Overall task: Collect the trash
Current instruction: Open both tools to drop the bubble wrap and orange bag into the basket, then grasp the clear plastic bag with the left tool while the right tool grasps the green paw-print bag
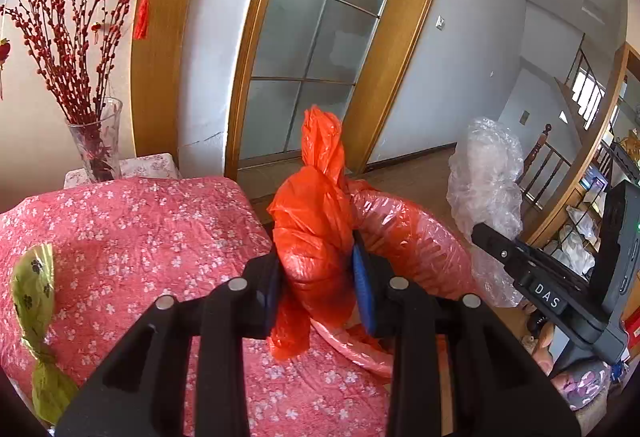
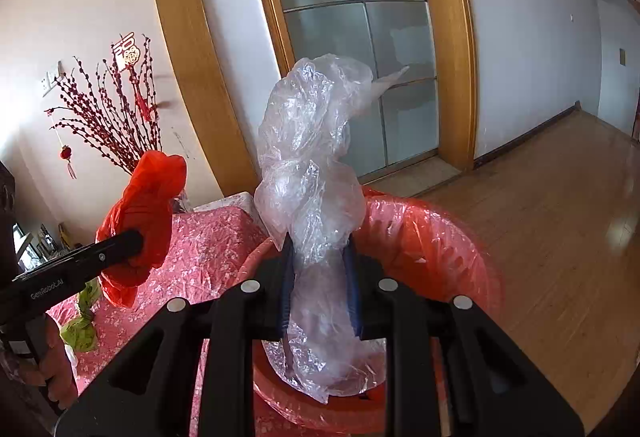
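My left gripper [image 1: 320,285] is shut on a crumpled orange plastic bag [image 1: 316,221], held up at the table's edge beside the bin; the bag also shows in the right wrist view [image 2: 140,213]. My right gripper [image 2: 320,289] is shut on a bunched clear plastic bag [image 2: 312,173], held over the open bin [image 2: 432,237], which is lined with a red bag. The clear bag shows in the left wrist view [image 1: 488,189], and so does the bin [image 1: 420,237]. A knotted green bag [image 1: 34,301] lies on the pink floral tablecloth; it also shows in the right wrist view [image 2: 82,325].
The table [image 1: 132,229] with the pink cloth stands left of the bin. A glass vase [image 1: 98,141] of red branches stands at its far end. A frosted glass door [image 2: 360,37] is behind. Wooden floor [image 2: 540,217] stretches right of the bin.
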A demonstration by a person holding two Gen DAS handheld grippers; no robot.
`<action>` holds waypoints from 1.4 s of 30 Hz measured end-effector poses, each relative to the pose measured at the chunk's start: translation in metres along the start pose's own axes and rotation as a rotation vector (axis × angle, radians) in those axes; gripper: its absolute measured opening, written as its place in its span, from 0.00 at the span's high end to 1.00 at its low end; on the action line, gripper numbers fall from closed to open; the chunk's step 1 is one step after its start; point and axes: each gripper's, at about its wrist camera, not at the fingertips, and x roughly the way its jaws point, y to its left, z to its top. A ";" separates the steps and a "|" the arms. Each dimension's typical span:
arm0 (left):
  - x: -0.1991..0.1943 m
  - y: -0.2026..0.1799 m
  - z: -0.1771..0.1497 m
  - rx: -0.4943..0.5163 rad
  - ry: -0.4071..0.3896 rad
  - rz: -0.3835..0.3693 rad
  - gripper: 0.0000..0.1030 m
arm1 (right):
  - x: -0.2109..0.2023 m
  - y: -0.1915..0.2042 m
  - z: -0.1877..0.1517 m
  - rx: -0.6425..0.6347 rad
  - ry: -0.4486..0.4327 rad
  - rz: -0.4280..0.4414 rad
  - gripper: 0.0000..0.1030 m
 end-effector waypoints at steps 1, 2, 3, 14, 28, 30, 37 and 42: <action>0.003 -0.003 -0.001 0.003 0.004 -0.006 0.70 | 0.000 -0.004 -0.001 0.005 0.001 -0.005 0.78; 0.007 -0.006 -0.001 0.005 0.009 -0.012 0.70 | 0.000 -0.006 -0.001 0.008 0.002 -0.009 0.78; 0.011 -0.010 -0.002 0.007 0.014 -0.019 0.70 | 0.002 -0.009 -0.002 0.013 0.003 -0.013 0.78; 0.040 -0.026 -0.005 0.014 0.056 -0.075 0.69 | 0.008 -0.033 -0.001 0.056 0.009 -0.044 0.78; 0.082 -0.032 -0.014 -0.021 0.141 -0.124 0.62 | 0.017 -0.049 -0.005 0.095 0.034 -0.069 0.61; 0.086 -0.031 -0.017 -0.023 0.151 -0.122 0.58 | 0.017 -0.051 -0.007 0.096 0.038 -0.075 0.58; 0.072 -0.017 -0.024 -0.018 0.127 -0.063 0.56 | 0.015 -0.056 -0.011 0.105 0.040 -0.089 0.57; 0.040 -0.004 -0.030 0.014 0.062 0.021 0.54 | 0.014 -0.044 -0.012 0.071 0.041 -0.088 0.57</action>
